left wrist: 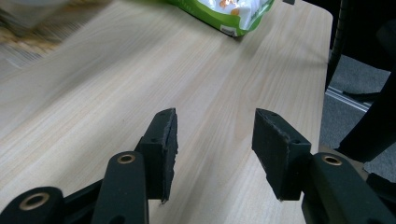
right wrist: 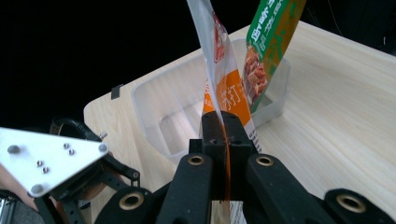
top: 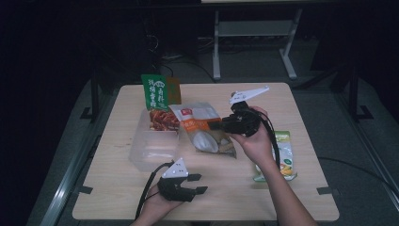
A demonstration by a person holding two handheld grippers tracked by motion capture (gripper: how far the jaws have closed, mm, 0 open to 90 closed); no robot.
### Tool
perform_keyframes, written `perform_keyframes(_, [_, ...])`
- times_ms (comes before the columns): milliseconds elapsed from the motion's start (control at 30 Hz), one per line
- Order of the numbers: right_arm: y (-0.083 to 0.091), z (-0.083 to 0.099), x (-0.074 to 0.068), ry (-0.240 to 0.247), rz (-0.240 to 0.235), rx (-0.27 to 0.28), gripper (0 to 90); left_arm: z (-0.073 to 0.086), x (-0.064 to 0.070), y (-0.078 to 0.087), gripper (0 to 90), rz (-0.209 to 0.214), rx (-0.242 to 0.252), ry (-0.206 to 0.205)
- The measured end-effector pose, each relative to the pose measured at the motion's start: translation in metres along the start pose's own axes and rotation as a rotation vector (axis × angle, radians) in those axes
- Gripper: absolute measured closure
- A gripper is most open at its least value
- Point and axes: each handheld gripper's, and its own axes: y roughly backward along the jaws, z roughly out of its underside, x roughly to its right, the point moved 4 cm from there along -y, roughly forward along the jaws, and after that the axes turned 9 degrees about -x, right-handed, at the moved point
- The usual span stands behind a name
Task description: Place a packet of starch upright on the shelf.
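A clear plastic container [top: 153, 143] sat left of centre on the table [top: 117, 188]. One snack packet [top: 158, 101] stood in its far end. Another packet [top: 284, 162] lay flat at the right.

- Three snack bags: one green bag [top: 155, 92] standing in the container; one orange-and-white bag [top: 203, 129]; one green-edged bag [top: 284, 162] lying flat;
- one clear plastic container [top: 153, 150];
- two grippers: left gripper [top: 197, 183]; right gripper [top: 217, 125];
- one table [top: 282, 99]
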Motion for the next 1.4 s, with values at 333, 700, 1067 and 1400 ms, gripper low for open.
perform_keyframes(333, [-0.01, -0.026, -0.006, 0.028, -0.02, 0.008, 90.0, 0.001, 0.003, 0.0, 49.5, 0.012, 0.0, 0.004])
perform_keyframes(700, [-0.028, -0.048, -0.009, 0.054, -0.039, 0.001, 90.0, 0.001, 0.001, 0.003, 47.9, 0.012, 0.015, 0.011])
perform_keyframes(1067, [-0.053, -0.072, -0.015, 0.081, -0.058, -0.007, 90.0, 0.001, -0.001, 0.005, 44.4, 0.007, 0.021, 0.015])
perform_keyframes(1400, [-0.081, -0.099, -0.021, 0.104, -0.086, -0.006, 89.9, 0.001, -0.002, 0.007, 44.2, 0.008, 0.022, 0.005])
